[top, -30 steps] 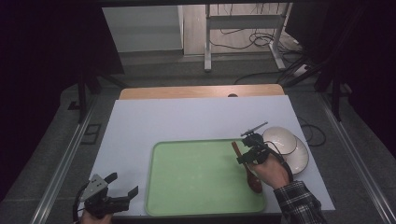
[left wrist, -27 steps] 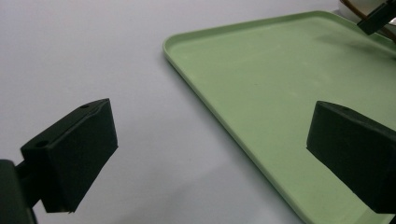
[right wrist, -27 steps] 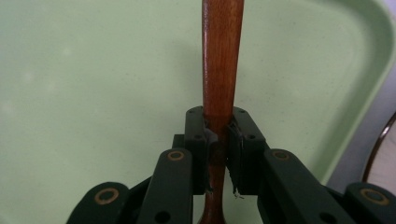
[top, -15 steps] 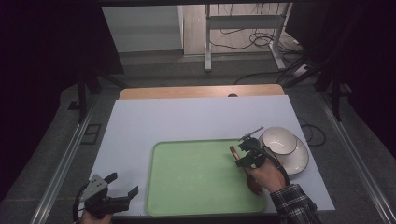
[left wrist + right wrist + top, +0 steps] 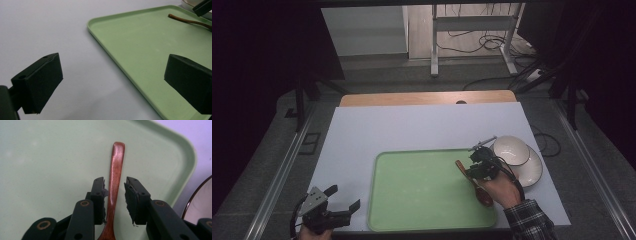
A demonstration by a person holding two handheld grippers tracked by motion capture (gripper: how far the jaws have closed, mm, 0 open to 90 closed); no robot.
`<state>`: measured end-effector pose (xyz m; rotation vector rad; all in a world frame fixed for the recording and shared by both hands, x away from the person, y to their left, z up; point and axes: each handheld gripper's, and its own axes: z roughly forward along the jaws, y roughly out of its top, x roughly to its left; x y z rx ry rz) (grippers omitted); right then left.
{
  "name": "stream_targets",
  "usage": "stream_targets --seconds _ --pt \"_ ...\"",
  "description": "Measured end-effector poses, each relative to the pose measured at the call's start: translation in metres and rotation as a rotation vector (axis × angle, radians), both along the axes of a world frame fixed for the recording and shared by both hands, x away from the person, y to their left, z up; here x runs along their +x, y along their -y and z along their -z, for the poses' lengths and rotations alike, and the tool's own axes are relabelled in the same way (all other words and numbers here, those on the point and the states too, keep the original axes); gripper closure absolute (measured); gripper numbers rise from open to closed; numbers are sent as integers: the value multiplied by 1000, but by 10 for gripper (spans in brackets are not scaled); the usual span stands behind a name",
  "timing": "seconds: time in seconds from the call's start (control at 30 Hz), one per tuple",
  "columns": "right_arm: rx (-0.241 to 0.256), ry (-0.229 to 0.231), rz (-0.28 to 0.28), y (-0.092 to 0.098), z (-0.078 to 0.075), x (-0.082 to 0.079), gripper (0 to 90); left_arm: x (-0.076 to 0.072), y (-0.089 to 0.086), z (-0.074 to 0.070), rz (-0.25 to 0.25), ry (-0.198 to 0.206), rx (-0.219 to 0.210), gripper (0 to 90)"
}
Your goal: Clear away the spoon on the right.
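A brown wooden spoon (image 5: pixel 473 183) lies on the right part of the green tray (image 5: pixel 422 190), handle pointing away from me. My right gripper (image 5: pixel 473 170) straddles the handle. In the right gripper view the spoon (image 5: pixel 117 157) rests on the tray (image 5: pixel 50 157) between the jaws of my right gripper (image 5: pixel 113 185): the left pad touches it, while the right pad stands a little apart. My left gripper (image 5: pixel 344 197) hovers wide open near the table's front left corner, holding nothing. In the left gripper view my left gripper (image 5: pixel 112 75) faces the tray (image 5: pixel 150 37) and the far spoon (image 5: pixel 187 21).
A white bowl (image 5: pixel 511 150) sits in a dark-rimmed plate (image 5: pixel 532 172) just right of the tray. The plate's rim (image 5: pixel 200 202) shows beside the tray edge. White table surface (image 5: pixel 412 130) stretches behind and left of the tray.
My right gripper carried the spoon left from beside the bowl onto the tray and lowered it. Its jaws have loosened around the handle. The left gripper stayed put.
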<state>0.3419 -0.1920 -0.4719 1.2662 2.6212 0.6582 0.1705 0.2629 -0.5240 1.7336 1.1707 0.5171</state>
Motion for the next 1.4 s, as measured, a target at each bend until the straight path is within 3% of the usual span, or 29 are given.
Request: stream_targets --seconds 0.4,0.5,0.63,0.93,1.4 --pt "58 166 -78 -3 -1 -19 816 0 0 0 1 0 1 13" --pt "68 185 -83 -3 1 -21 845 0 0 0 0 -1 0 13" --pt "119 208 -80 1 9 -29 894 0 0 0 1 -1 -1 13" --pt "126 215 -86 4 16 -36 897 0 0 0 7 2 1 14" --pt "79 197 -113 -5 35 -31 897 1 0 1 7 1 0 14"
